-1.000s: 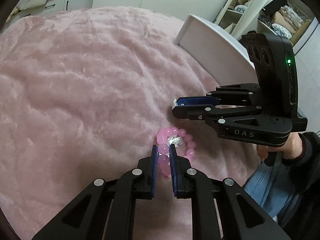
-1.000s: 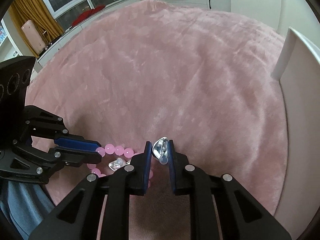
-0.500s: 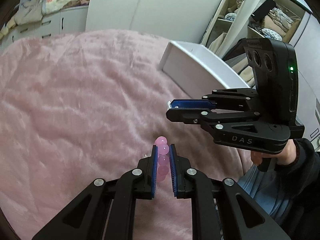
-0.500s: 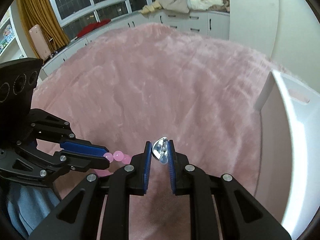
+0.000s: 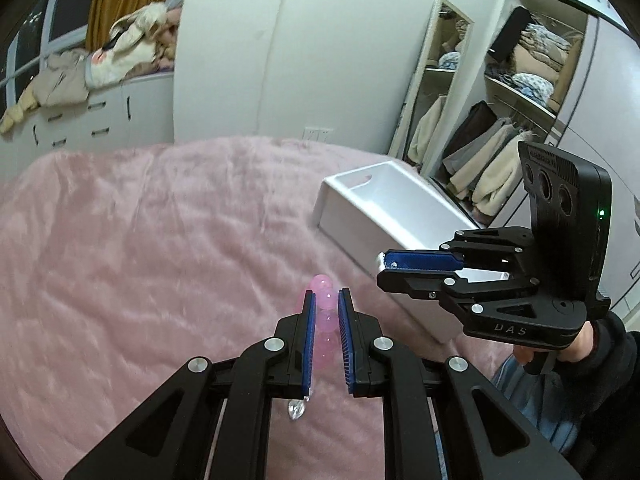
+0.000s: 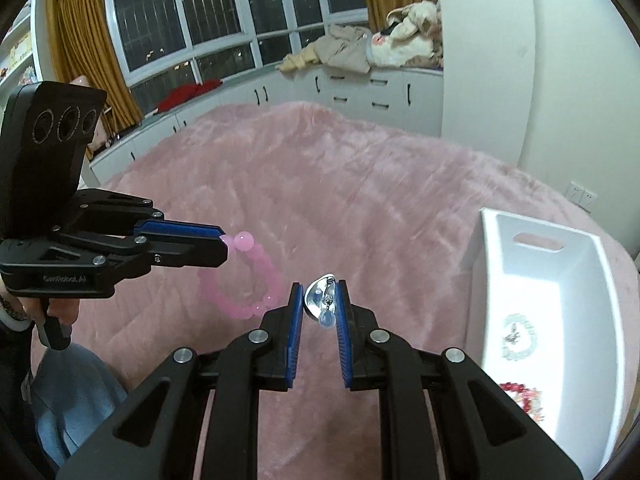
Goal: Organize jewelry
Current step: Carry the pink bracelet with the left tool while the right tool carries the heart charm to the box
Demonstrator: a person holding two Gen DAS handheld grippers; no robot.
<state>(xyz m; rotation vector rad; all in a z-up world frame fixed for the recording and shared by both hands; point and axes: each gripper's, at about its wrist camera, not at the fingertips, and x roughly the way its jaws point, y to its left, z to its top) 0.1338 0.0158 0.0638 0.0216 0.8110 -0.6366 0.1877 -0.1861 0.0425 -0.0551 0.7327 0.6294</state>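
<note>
I've got the pink bead bracelet (image 6: 244,280) pinched in my left gripper (image 5: 325,300), aloft; right gripper (image 6: 318,294) clamps a silver earring (image 6: 322,300); next, carry both over the white tray (image 6: 596,280) and release.

**Count of items in view**

Two grippers are seen: the left gripper (image 5: 325,300) and the right gripper (image 6: 319,300). One pink bead bracelet (image 6: 240,280) is counted, along with one silver earring (image 6: 322,300). One white box (image 6: 560,280) is present, and two further pieces are counted inside it: one pale bead bracelet (image 6: 518,336) and one red bead bracelet (image 6: 522,398). One pink blanket (image 6: 360,184) is seen.
</note>
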